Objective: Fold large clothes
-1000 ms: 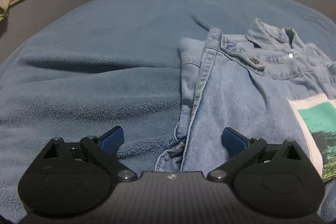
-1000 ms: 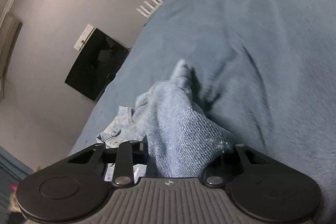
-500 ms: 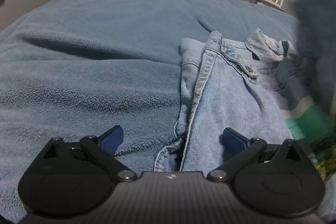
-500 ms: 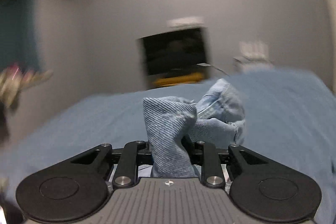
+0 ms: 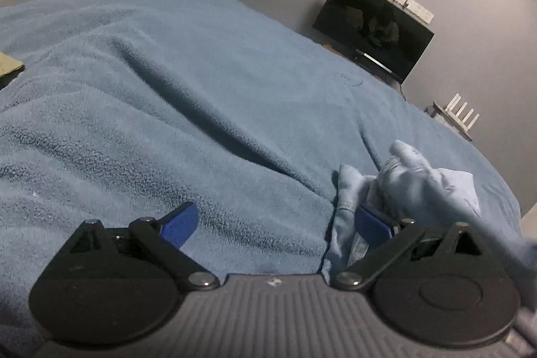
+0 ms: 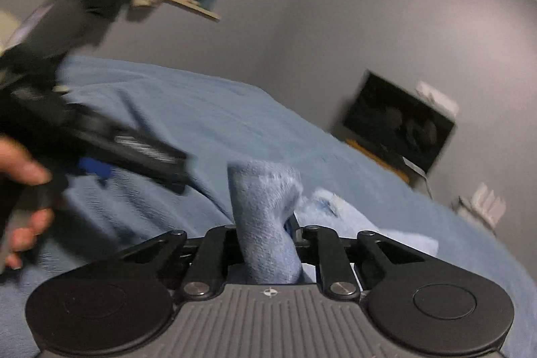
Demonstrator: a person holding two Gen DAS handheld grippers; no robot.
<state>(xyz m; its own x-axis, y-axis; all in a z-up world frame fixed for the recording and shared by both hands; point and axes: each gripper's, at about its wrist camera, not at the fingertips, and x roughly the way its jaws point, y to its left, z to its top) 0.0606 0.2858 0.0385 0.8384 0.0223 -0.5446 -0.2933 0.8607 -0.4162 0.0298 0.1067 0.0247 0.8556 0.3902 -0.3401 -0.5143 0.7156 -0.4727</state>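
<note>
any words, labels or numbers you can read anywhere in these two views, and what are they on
None can be read.
Left tool: a pale label strip with print on its black body, smeared by motion blur.
Right tool: only a small round mark on its grey housing, no text.
Denim jacket, blanket, dark screen: no lettering visible.

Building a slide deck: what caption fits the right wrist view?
Right gripper shut on a denim garment fold above the blue blanket.

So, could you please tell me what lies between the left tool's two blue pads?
Mostly bare blue blanket; the denim jacket edges in beside the right-hand pad, seen in the left wrist view.
</note>
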